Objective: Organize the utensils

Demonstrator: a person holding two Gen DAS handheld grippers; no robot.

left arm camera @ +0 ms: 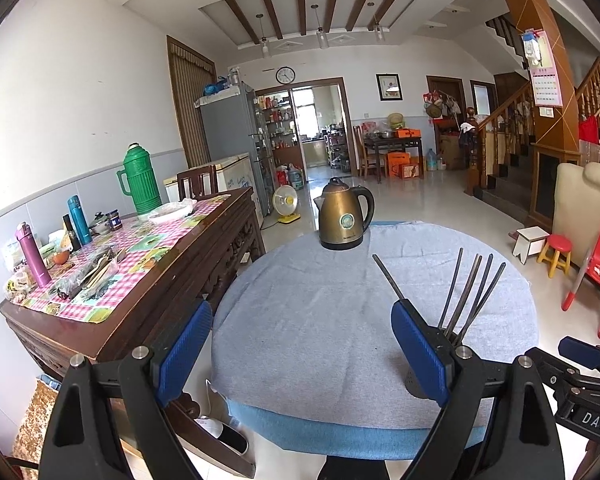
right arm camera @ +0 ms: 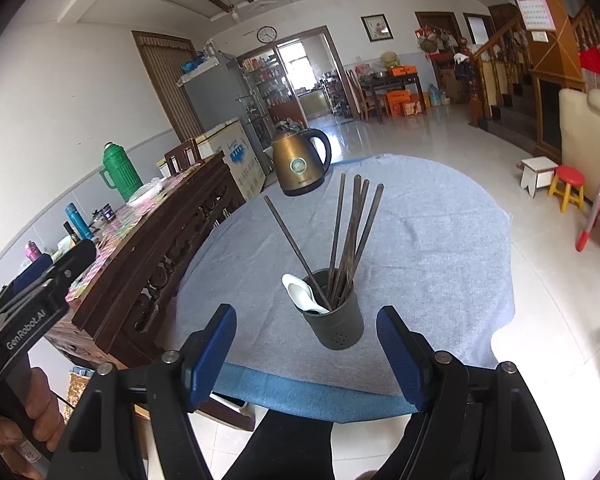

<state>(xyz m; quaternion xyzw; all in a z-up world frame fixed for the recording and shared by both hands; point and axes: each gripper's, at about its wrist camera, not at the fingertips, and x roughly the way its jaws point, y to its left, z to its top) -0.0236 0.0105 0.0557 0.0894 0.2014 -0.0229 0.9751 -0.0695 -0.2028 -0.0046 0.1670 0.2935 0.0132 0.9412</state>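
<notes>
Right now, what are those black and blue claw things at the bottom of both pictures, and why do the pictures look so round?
Those are two grabbers that a person holds, one in each hand. Each has a small camera that looks out between its blue fingers, and its wide lens bends the room round. One picture comes from the left gripper, the other from the right gripper. In the right one you can also see the person's hand gripping the left grabber's handle.

In front is a round table with a grey cloth. On it stand a brown kettle and a dark cup with chopsticks and a white spoon inside.

Both grabbers are open and hold nothing.
</notes>
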